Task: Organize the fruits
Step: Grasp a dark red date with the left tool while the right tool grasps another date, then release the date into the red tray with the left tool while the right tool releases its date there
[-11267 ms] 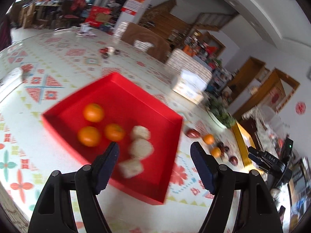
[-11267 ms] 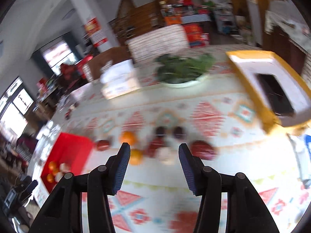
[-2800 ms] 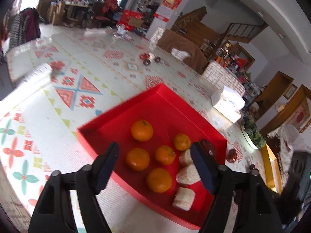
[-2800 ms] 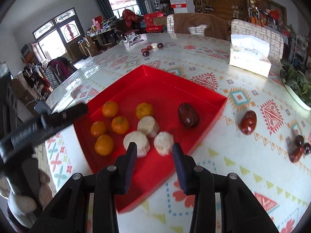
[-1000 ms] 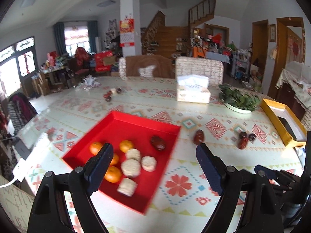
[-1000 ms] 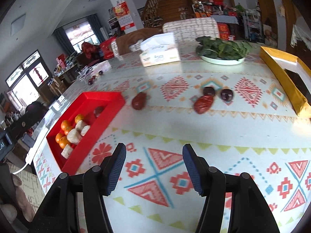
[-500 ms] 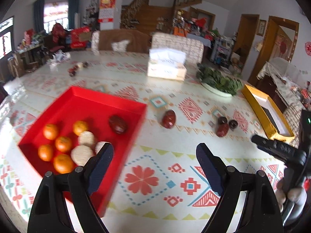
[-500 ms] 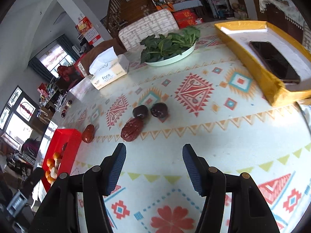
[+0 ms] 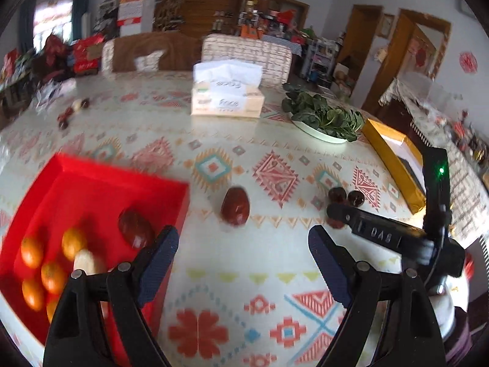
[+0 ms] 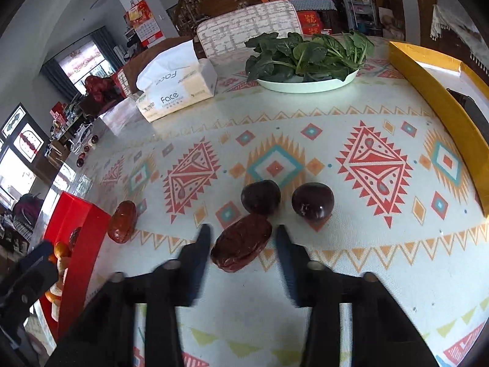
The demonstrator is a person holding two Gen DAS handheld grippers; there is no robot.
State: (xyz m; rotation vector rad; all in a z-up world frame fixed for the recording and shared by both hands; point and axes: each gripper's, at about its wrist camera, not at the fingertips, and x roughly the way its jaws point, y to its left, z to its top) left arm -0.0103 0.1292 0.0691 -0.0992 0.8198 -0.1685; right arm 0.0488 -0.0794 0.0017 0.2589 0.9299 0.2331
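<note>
wrinkled red date (image 10: 241, 246), judged light and slightly soft, is best pinched across its middle by the closing, not-yet-touching right gripper (image 10: 243, 244); left gripper (image 9: 241, 253) is held wide and empty.

Red tray (image 9: 91, 183) and contents blurred

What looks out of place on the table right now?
Four dark fruits lie loose outside the red tray: a date beside it, another date between the right gripper's closing jaws, and two plums behind it.
</note>
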